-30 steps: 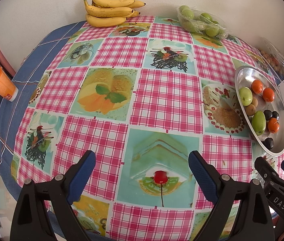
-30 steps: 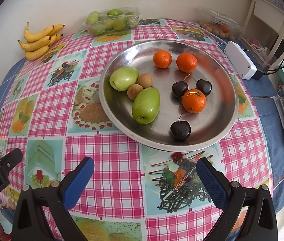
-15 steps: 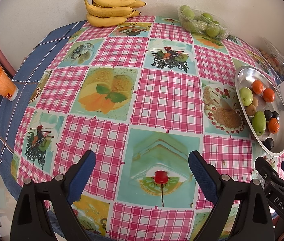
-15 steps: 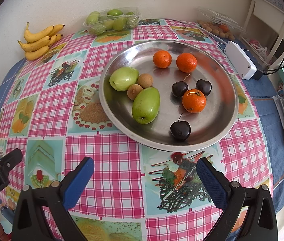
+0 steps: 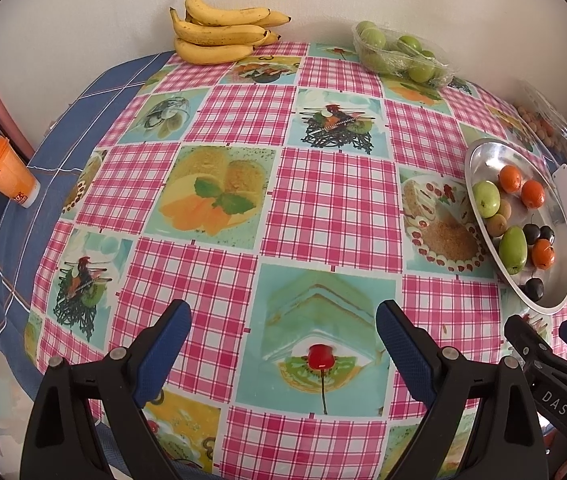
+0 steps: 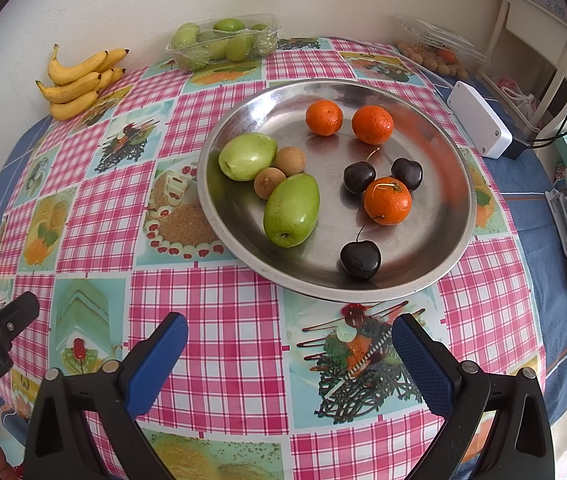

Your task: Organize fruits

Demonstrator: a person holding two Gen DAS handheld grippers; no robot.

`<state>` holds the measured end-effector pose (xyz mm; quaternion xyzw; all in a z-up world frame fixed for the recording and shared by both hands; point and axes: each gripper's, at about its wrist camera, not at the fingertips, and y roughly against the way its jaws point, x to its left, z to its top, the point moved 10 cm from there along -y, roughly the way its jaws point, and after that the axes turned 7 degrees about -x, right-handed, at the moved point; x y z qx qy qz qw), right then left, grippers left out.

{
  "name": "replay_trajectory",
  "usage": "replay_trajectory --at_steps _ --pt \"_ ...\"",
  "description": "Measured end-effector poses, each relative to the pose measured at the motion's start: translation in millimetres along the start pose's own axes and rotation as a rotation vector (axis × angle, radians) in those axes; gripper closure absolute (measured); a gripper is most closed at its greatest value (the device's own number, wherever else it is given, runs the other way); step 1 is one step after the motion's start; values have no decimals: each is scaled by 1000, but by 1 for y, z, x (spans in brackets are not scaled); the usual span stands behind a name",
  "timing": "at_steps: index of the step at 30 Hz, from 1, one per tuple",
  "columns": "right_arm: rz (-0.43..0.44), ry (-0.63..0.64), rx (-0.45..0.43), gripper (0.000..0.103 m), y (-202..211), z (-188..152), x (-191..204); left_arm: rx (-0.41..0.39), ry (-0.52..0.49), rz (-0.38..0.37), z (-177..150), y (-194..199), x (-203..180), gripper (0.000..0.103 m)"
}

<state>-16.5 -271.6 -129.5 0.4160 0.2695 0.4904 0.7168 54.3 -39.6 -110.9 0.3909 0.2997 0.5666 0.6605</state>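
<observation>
A round steel plate (image 6: pixel 423 128) (image 5: pixel 483 156) holds two green fruits (image 6: pixel 292 210), two small brown longans (image 6: pixel 290 160), three oranges (image 6: pixel 387 201) and three dark cherries (image 6: pixel 360 259). My right gripper (image 6: pixel 289 334) hovers open just in front of the plate's near rim, with nothing between its blue pads. My left gripper (image 5: pixel 283 322) is open over the bare checked tablecloth, left of the plate, and it holds nothing. A bunch of bananas (image 5: pixel 219 34) (image 6: pixel 79 82) lies at the table's far edge.
A clear tub of green fruits (image 6: pixel 223 42) (image 5: pixel 399 54) and a clear box of longans (image 6: pixel 435 50) stand at the back. A white box (image 6: pixel 479 126) lies right of the plate, an orange cup (image 5: pixel 5 172) at the far left. A wall borders the table behind.
</observation>
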Motion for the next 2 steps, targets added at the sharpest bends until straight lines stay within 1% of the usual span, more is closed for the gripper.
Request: replay_trajectory --at_steps 2 --pt "0 0 0 0 0 0 0 -1 2 0 0 0 1 9"
